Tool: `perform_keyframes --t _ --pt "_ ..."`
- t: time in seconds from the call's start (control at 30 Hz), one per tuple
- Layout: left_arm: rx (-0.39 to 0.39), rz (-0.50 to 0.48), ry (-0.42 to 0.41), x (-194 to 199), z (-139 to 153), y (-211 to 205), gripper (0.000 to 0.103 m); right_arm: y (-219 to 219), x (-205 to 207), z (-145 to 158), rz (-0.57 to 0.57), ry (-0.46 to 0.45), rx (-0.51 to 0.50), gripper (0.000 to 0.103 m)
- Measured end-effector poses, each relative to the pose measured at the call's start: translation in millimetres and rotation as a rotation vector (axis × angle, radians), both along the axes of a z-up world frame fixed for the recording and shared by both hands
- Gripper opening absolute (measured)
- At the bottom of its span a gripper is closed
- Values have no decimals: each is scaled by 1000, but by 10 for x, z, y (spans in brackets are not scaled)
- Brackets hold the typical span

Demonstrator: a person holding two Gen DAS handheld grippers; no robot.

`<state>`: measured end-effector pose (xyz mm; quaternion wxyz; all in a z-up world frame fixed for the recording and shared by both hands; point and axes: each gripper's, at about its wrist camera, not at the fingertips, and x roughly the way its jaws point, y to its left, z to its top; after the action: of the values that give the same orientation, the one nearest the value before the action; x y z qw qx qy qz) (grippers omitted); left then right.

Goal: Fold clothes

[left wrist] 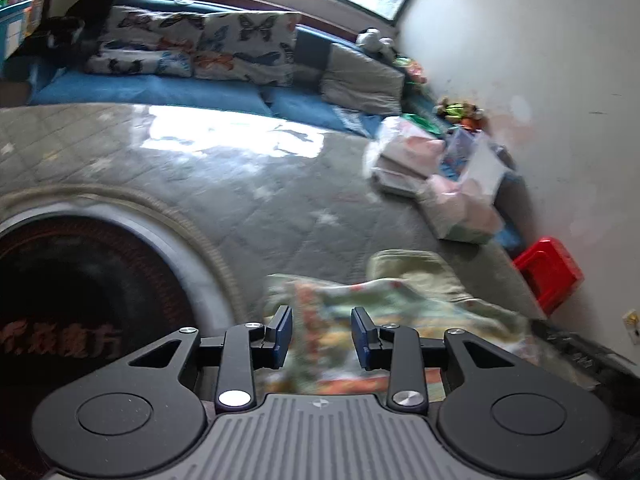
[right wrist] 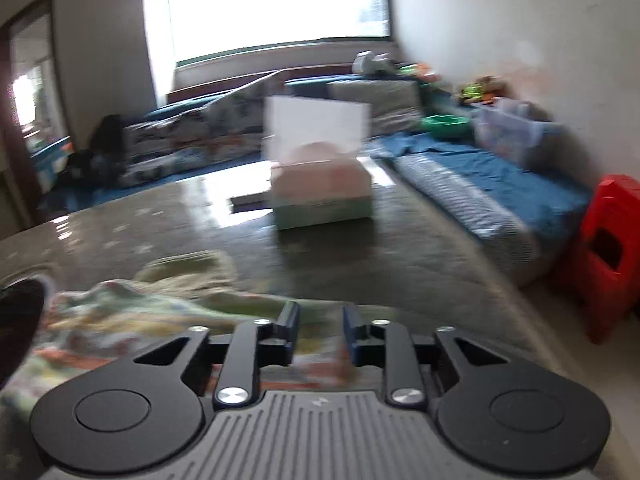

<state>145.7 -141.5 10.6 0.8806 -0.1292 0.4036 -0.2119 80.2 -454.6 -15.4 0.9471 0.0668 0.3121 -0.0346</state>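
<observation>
A crumpled pale green garment with a colourful print (left wrist: pixel 400 308) lies on the grey quilted mat (left wrist: pixel 224 184). In the left wrist view my left gripper (left wrist: pixel 321 338) is open just above it, nothing between its blue pads. In the right wrist view the same garment (right wrist: pixel 132 316) lies low and left on the mat (right wrist: pixel 360 252). My right gripper (right wrist: pixel 321 334) is open over its right edge, holding nothing. Both views are motion-blurred.
A pink and green box with its white lid up (right wrist: pixel 320 188) stands on the mat ahead. A red plastic stool (right wrist: pixel 608 256) stands at the right by the wall. Blue cushions and butterfly pillows (left wrist: pixel 192 46) line the far side. A dark round object (left wrist: pixel 80 304) lies at left.
</observation>
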Motion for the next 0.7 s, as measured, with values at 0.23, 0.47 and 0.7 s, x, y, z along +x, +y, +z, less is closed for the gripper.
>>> perform_keyframes --t 0.23,0.47,0.7 --pt "-34 -102 7 83 -54 -396 33 387 311 -89 130 34 13 30" --pt "-21 -110 47 260 -279 -567 33 489 460 -153 148 65 -27 36" --pt "-29 -131 20 95 -210 -505 33 609 104 -32 232 52 -54 40"
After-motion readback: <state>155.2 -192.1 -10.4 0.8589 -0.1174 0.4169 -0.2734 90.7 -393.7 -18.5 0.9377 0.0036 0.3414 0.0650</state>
